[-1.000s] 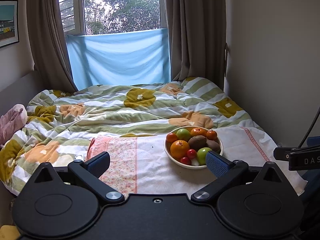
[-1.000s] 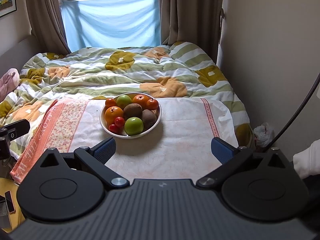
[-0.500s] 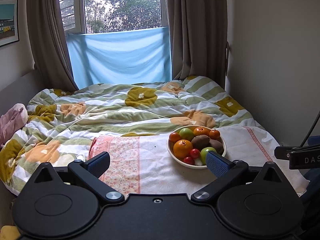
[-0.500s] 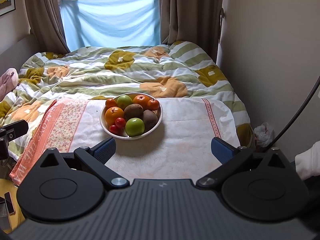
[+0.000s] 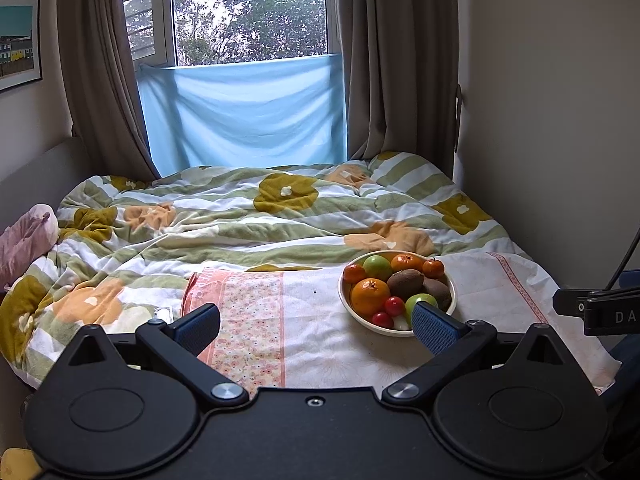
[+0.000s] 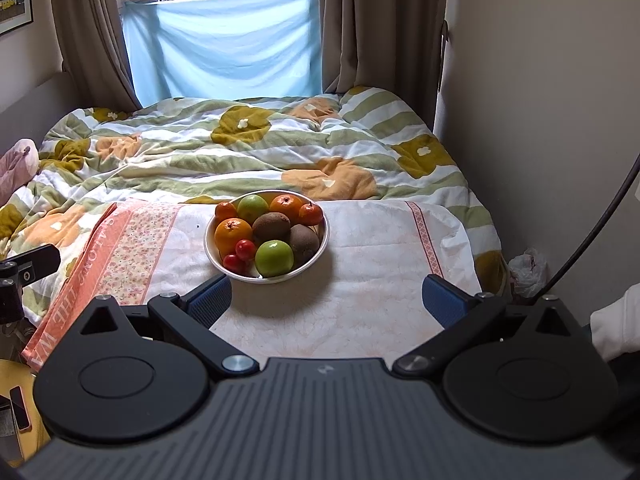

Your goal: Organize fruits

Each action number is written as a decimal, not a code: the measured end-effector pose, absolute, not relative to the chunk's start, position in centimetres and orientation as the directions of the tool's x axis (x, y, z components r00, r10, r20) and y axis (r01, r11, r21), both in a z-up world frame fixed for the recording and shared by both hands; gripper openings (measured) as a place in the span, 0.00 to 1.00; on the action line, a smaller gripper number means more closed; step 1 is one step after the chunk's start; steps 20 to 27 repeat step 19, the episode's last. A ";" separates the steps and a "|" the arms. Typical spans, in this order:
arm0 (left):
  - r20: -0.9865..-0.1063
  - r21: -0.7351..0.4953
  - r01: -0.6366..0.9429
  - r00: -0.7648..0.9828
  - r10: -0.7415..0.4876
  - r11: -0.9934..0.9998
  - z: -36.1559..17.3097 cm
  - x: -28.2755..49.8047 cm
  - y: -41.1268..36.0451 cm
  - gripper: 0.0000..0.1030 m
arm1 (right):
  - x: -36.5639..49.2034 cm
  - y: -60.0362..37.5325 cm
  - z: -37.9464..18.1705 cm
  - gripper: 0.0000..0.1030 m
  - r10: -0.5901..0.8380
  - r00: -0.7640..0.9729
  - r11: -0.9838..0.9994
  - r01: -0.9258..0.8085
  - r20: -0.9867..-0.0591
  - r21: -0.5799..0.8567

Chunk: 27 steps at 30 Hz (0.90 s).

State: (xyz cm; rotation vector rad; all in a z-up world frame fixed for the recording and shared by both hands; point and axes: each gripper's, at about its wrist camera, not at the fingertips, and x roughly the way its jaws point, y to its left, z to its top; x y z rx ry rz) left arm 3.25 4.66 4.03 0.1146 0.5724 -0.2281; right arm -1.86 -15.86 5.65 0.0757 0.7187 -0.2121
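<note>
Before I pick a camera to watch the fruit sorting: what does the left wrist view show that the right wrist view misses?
Only the left wrist view shows the trees widely through the window. Only the right wrist view shows a plastic bag on the floor by the wall and a white sleeve. Both show the fruit bowl on the cloth, each with its own gripper, left gripper and right gripper, open and empty.

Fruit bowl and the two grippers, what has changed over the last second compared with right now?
Very little. The left wrist view has drifted slightly, so the fruit bowl sits a touch lower and further right in it; the right wrist view has edged slightly nearer. Nothing was grasped or released. The left gripper and right gripper stay open and empty, and all the fruit stays in the bowl on the cloth.
</note>
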 end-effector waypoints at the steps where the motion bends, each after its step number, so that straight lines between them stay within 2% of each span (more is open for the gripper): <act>1: -0.548 0.038 0.249 0.815 -0.188 0.968 4.0 3.2 4.8 1.00 | -1.9 -15.8 5.7 1.00 -0.166 0.732 0.976 0.218 -0.660 -0.004; 27: -0.525 0.043 0.212 0.836 -0.158 0.976 4.2 5.3 2.8 1.00 | 0.2 -18.5 4.5 1.00 -0.150 0.710 0.975 0.222 -0.688 0.017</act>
